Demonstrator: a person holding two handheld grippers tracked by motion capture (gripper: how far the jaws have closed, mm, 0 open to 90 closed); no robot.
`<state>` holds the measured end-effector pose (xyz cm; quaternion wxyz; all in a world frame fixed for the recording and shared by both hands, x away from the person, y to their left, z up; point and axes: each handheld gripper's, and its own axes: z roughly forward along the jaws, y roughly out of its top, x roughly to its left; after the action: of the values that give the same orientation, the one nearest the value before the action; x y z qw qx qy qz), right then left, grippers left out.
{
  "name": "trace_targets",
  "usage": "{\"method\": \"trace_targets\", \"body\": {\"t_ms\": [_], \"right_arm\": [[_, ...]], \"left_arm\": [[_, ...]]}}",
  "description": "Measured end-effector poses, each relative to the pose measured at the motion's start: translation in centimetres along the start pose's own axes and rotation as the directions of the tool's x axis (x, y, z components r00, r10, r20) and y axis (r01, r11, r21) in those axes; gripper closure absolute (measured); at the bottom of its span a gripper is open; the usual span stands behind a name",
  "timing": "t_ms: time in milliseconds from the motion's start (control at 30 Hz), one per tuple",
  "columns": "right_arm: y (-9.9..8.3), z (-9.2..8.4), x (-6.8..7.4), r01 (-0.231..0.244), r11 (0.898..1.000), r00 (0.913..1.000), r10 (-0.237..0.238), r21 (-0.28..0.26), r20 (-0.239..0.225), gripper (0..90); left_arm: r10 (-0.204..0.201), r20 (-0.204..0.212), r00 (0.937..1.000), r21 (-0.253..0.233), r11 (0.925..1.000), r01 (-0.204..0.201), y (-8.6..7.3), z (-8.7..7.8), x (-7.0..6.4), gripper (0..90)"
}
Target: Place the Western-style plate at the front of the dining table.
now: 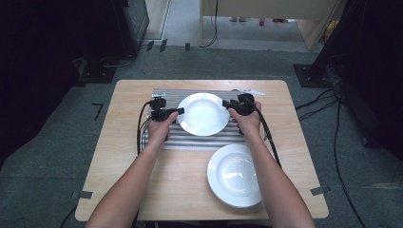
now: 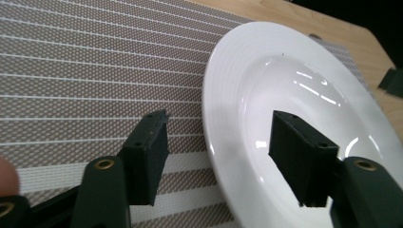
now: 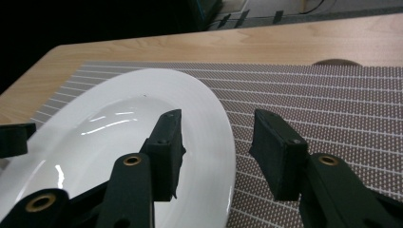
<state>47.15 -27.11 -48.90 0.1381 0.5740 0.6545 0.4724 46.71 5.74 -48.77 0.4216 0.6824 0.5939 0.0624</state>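
Observation:
A white deep plate (image 1: 203, 114) lies on a grey striped placemat (image 1: 190, 141) at the table's far middle. My left gripper (image 1: 179, 111) is at the plate's left rim and my right gripper (image 1: 227, 103) at its right rim. In the left gripper view the plate (image 2: 294, 95) has its rim between the parted jaws of the left gripper (image 2: 218, 156), one jaw over the mat (image 2: 71, 71), the other over the bowl, with gaps on both sides. In the right gripper view the right gripper (image 3: 216, 152) straddles the plate (image 3: 109, 137) the same way, pads apart from the rim.
A second white plate (image 1: 235, 175) sits on the bare wooden table (image 1: 128, 95) near the front right, close under the right forearm. Cables trail from both grippers toward the person. Dark equipment and floor cables surround the table.

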Motion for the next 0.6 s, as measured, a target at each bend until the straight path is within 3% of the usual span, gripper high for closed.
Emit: {"method": "trace_targets", "body": {"t_ms": [100,200,300,600], "right_arm": [[0.4,-1.0,0.4,0.021,1.000,0.9996,-0.021,-0.003,0.017,47.4],[0.5,-2.1,0.8,0.061,0.998,0.9972,-0.061,0.014,0.043,41.0],[0.4,-3.3,1.0,0.093,0.995,0.9951,-0.095,0.037,0.029,32.5],[-0.2,-6.9,0.5,0.145,0.989,0.9894,-0.145,0.020,0.012,29.2]], "left_arm": [[0.024,-0.009,0.9997,0.005,0.9997,-0.024,-0.1,-0.8,0.1,30.9],[0.049,-0.059,0.9970,0.003,0.9988,-0.049,-0.3,-2.0,0.3,24.3],[0.074,-0.080,0.9941,-0.004,0.9972,-0.074,-0.5,-3.0,0.5,19.2],[0.122,-0.082,0.9891,-0.054,0.9904,-0.127,-1.4,-6.4,0.6,17.8]]}}
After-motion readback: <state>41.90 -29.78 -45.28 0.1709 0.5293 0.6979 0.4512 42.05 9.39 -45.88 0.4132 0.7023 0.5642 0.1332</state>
